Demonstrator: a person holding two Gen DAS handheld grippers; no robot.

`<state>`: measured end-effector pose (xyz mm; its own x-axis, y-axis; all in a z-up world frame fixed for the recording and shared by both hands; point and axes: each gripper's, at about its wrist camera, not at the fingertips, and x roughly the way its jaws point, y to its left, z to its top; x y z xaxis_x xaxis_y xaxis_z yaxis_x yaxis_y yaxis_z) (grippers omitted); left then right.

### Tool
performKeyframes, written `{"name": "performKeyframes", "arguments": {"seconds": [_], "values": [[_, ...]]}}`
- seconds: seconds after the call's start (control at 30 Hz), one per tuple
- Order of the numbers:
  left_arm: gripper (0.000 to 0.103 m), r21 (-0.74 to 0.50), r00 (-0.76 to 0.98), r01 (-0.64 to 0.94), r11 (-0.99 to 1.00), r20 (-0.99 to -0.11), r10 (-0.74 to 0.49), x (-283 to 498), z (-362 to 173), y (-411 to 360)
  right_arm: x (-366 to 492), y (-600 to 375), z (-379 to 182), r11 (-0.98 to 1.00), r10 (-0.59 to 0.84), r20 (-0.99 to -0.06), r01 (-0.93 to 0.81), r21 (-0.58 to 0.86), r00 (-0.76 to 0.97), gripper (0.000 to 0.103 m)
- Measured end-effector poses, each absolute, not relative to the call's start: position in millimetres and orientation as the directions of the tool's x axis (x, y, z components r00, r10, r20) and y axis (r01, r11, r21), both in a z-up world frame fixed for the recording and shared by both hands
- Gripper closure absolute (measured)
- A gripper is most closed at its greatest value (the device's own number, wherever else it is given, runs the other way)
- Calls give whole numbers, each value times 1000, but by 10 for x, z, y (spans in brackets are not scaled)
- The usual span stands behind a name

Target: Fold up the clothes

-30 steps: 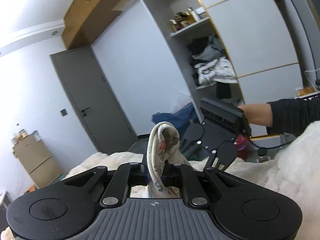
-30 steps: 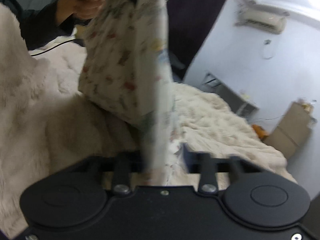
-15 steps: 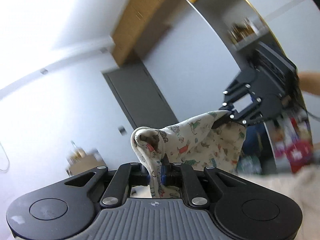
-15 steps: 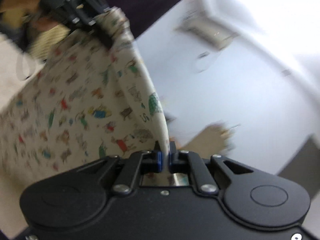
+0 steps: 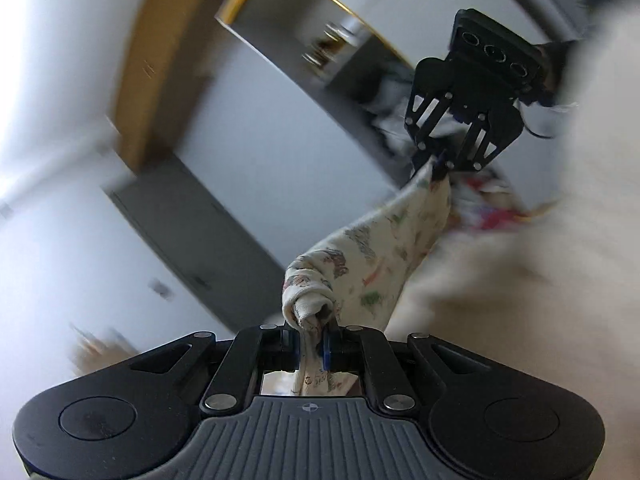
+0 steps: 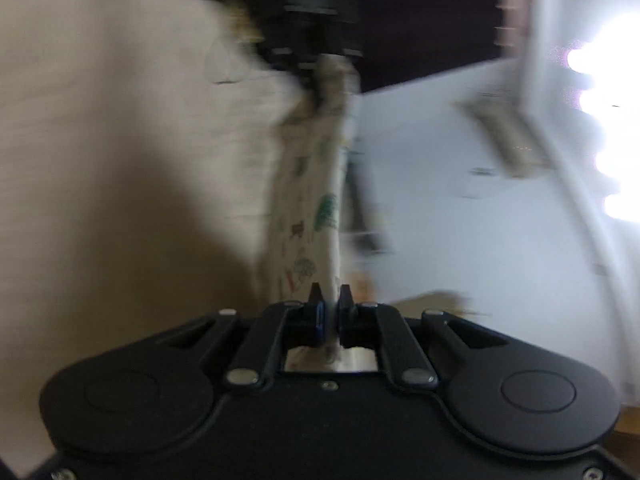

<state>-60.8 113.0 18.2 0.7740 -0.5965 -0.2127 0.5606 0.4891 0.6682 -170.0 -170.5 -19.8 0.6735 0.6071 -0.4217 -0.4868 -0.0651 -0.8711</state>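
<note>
Views tilted since earlier; both grippers clamp soft printed cloth.

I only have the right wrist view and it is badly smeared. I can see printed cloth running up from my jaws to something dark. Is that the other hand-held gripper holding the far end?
Observer: Yes. In the left wrist view the left hand-held gripper is shut on a bunched corner of the printed garment.
Operator: And my end, does it look pinched properly from over there?
Observer: The right hand-held gripper grips the opposite corner at its fingertips, and the cloth spans between the two.
Operator: What lies beyond it on that side?
Observer: A grey door and open shelving with heaped clothes, both blurred.
</note>
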Motion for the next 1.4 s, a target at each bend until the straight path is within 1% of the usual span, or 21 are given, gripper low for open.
{"name": "performKeyframes", "arguments": {"seconds": [0.03, 0.07, 0.13, 0.17, 0.2, 0.27, 0.4, 0.57, 0.63, 0.7, 0.73, 0.8, 0.83, 0.9, 1.0, 1.1, 1.13, 1.17, 1.2, 1.27, 1.4], "values": [[85, 658, 770, 582, 478, -259, -583, -734, -91, 1078, -1802, -1720, -360, -90, 596, -476, -535, -840, 647, 91], [82, 658, 791, 567, 495, -267, -551, -843, -280, 1041, -1838, -1754, -395, -54, 598, -477, -562, -826, 644, 91], [69, 673, 852, 486, 558, -224, -473, -1005, -454, 1007, -1893, -1825, -433, 33, 606, -466, -606, -795, 645, 76], [57, 676, 871, 454, 580, -200, -449, -1047, -439, 1013, -1886, -1875, -410, 53, 613, -446, -597, -800, 652, 56], [48, 680, 880, 435, 590, -183, -438, -1078, -427, 1006, -1875, -1927, -381, 71, 620, -424, -585, -808, 660, 43], [40, 689, 881, 426, 585, -169, -442, -1120, -406, 993, -1856, -2023, -337, 90, 636, -403, -582, -808, 658, 36], [40, 677, 852, 478, 560, -201, -484, -1120, -428, 963, -1799, -2087, -420, 107, 616, -441, -624, -774, 653, 35], [39, 743, 870, 434, 510, -197, -453, -1066, -455, 797, -1763, -2128, -358, 184, 594, -411, -614, -768, 692, 33], [41, 746, 881, 415, 520, -187, -435, -1056, -428, 854, -1777, -2173, -344, 197, 587, -404, -608, -769, 701, 34], [61, 736, 888, 404, 543, -172, -428, -1084, -398, 871, -1753, -2176, -372, 193, 587, -415, -618, -762, 695, 37], [67, 730, 890, 400, 554, -164, -426, -1104, -386, 875, -1733, -2150, -383, 190, 592, -420, -625, -757, 688, 39], [84, 736, 892, 394, 550, -161, -423, -1185, -425, 852, -1680, -2089, -388, 180, 598, -435, -641, -746, 673, 55], [86, 748, 891, 392, 535, -165, -422, -1221, -455, 846, -1645, -2053, -382, 172, 599, -445, -649, -741, 666, 61], [93, 765, 888, 400, 506, -185, -421, -1274, -432, 927, -1616, -2017, -373, 165, 599, -468, -672, -722, 649, 90], [100, 765, 888, 404, 502, -196, -415, -1290, -257, 1150, -1569, -2028, -364, 181, 586, -520, -727, -663, 621, 93], [101, 733, 883, 420, 535, -195, -426, -1424, -120, 1313, -1522, -2083, -368, 202, 588, -531, -746, -634, 610, 92], [99, 722, 882, 425, 546, -194, -430, -1469, -75, 1368, -1518, -2108, -368, 206, 592, -530, -749, -629, 607, 91], [81, 711, 880, 430, 556, -194, -433, -1514, -29, 1422, -1501, -2114, -347, 211, 594, -523, -746, -632, 611, 85], [50, 699, 879, 435, 567, -193, -437, -1558, 16, 1477, -1482, -2117, -323, 216, 596, -516, -741, -635, 615, 71], [27, 686, 868, 471, 555, -246, -432, -1683, -64, 1527, -1449, -2135, -280, 232, 598, -496, -728, -645, 630, 53], [26, 669, 853, 511, 540, -316, -416, -1608, -248, 1534, -1437, -2169, -275, 246, 593, -497, -730, -637, 634, 49]]}}
